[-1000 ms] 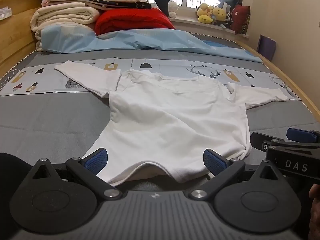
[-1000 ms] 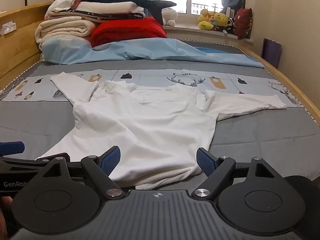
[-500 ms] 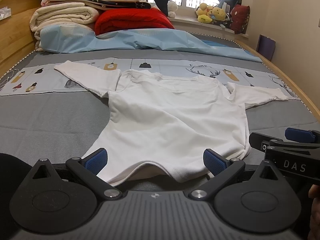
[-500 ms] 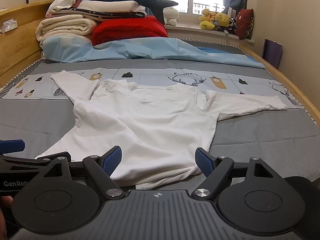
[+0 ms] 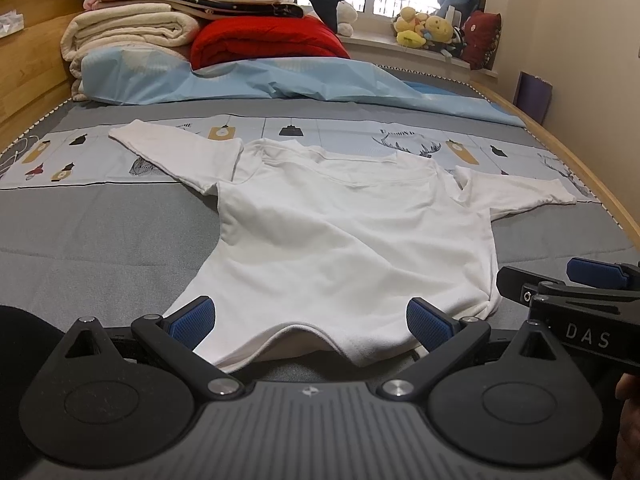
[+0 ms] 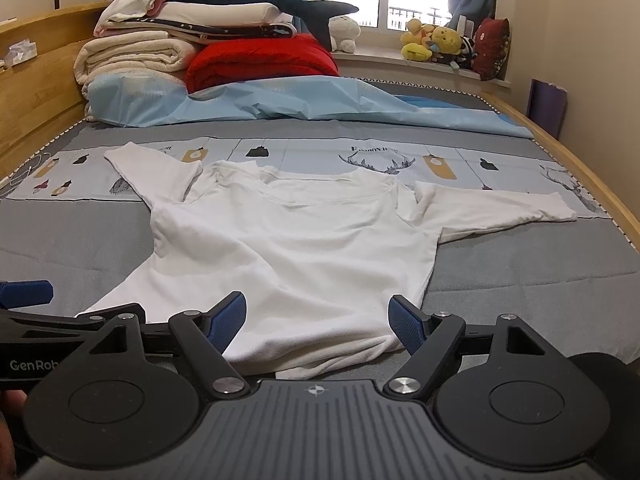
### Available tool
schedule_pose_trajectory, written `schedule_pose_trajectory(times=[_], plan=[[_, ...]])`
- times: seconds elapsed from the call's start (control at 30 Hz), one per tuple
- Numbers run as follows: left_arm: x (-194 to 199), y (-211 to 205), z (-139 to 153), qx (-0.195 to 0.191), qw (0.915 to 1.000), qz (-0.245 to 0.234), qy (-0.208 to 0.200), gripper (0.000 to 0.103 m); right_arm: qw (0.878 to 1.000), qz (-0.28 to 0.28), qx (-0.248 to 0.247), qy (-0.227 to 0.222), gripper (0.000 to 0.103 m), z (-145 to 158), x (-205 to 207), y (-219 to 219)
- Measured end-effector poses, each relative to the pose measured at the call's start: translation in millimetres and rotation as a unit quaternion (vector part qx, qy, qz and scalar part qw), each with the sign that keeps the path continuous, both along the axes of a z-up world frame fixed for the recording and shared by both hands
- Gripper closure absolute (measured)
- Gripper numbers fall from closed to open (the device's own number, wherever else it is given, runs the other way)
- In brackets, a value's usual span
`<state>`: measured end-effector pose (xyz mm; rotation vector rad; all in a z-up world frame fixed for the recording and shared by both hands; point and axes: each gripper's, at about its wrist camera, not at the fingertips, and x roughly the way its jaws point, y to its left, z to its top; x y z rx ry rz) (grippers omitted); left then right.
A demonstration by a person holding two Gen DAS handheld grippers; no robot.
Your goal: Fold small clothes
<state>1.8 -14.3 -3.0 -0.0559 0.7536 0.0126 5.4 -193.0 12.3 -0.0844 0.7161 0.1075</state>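
A small white long-sleeved shirt (image 5: 344, 236) lies flat on the grey bed, sleeves spread out to both sides, hem nearest me. It also shows in the right wrist view (image 6: 296, 248). My left gripper (image 5: 310, 322) is open and empty, its blue pads straddling the hem's left part. My right gripper (image 6: 318, 322) is open and empty over the hem's right part. The right gripper also shows at the right edge of the left wrist view (image 5: 576, 292).
The grey bed cover (image 5: 92, 236) has a patterned light strip (image 5: 360, 136) under the shirt's shoulders. A light blue sheet (image 5: 256, 84), folded blankets (image 5: 132, 28), a red quilt (image 5: 268, 40) and plush toys (image 5: 428, 28) lie beyond. A wooden bed rail (image 5: 592, 176) runs along the right.
Both grippers have shifted very slightly; the shirt has not moved and both grippers stay open.
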Motion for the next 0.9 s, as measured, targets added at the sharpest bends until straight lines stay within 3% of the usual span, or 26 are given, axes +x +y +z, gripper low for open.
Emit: schedule_pose_trajectory(times=[0.47,0.9], plan=[[0.2,-0.5,0.2,0.0,1.0,0.0,0.0,0.001,1.0,0.001,0.023,-0.014,0.023,-0.8,-0.8,0.1],[0.2,-0.7,0.1,0.0,1.0,0.0,0.0,0.001,1.0,0.002,0.015,-0.024,0.024,-1.0,-1.4,1.0]])
